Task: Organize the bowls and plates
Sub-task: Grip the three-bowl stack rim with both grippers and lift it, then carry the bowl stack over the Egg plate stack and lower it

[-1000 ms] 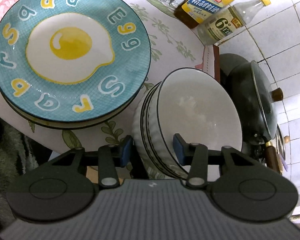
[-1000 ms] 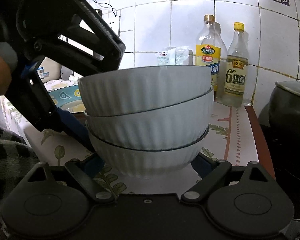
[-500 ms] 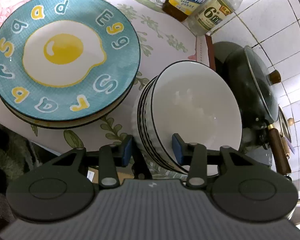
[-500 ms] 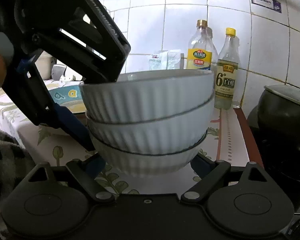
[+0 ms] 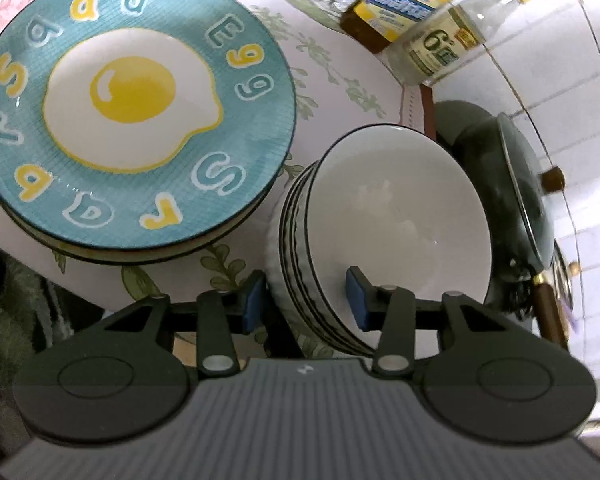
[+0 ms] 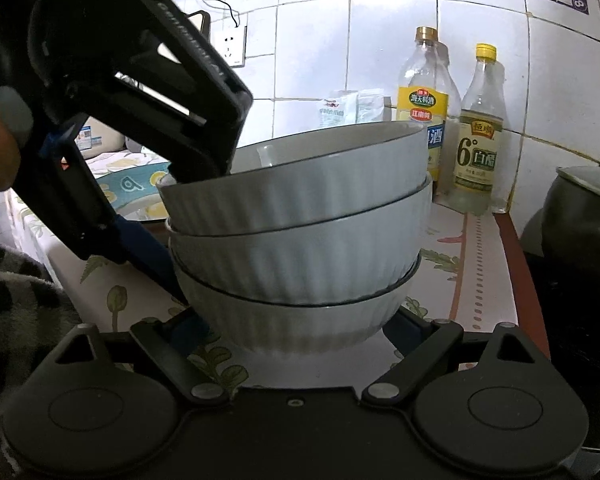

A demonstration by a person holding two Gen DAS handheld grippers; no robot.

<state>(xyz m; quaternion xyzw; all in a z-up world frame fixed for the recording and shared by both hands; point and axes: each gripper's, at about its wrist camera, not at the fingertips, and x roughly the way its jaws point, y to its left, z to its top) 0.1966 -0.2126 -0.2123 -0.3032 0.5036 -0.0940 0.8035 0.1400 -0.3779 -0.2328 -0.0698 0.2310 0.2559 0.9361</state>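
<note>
Straddling the rim of the stack of three white ribbed bowls (image 6: 300,240) on the flowered surface (image 5: 340,92), left gripper (image 5: 306,300) jaws apart, right gripper (image 6: 296,332) jaws apart round the base — the tilted top bowl could slide off.

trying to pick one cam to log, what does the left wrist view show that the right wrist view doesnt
Only the left wrist view shows the egg plate's full face, the plates stacked beneath it, the top bowl's empty inside, and the left gripper straddling the bowls' rim.

Only the right wrist view shows three ribbed bowls side-on, the top one tilted, the wall socket, and the right gripper spread wide around the bottom bowl.

Both show the bowls, two bottles, floral tablecloth and dark pot.
</note>
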